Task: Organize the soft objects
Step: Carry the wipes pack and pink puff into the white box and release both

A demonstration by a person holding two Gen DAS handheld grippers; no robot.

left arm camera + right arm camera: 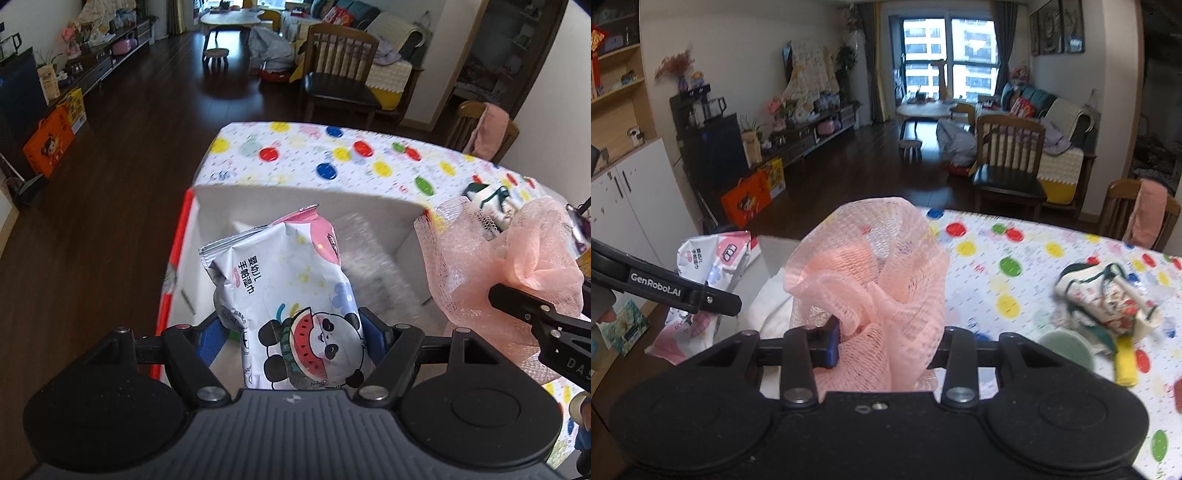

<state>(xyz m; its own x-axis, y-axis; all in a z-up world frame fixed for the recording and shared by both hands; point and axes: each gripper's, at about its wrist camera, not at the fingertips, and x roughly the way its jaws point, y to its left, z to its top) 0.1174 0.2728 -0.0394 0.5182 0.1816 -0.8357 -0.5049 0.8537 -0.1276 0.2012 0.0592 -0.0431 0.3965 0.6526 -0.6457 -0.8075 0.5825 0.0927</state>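
My left gripper [291, 332] is shut on a white pack of wet wipes [291, 295] printed with a panda and watermelon, held over an open white box [295, 206] with a red side. The same pack [716, 266] shows at the left of the right wrist view, with the left gripper's arm in front of it. My right gripper [886, 339] is shut on a pink mesh bath sponge [871, 266], which hides its right finger. That sponge [498, 266] hangs just right of the box in the left wrist view.
The table wears a cloth [1015, 251] with coloured dots. On it at the right lie a crumpled patterned pouch [1108, 299], a green round lid [1067, 350] and a yellow item [1126, 365]. Wooden chairs [340, 70] stand beyond the table's far edge.
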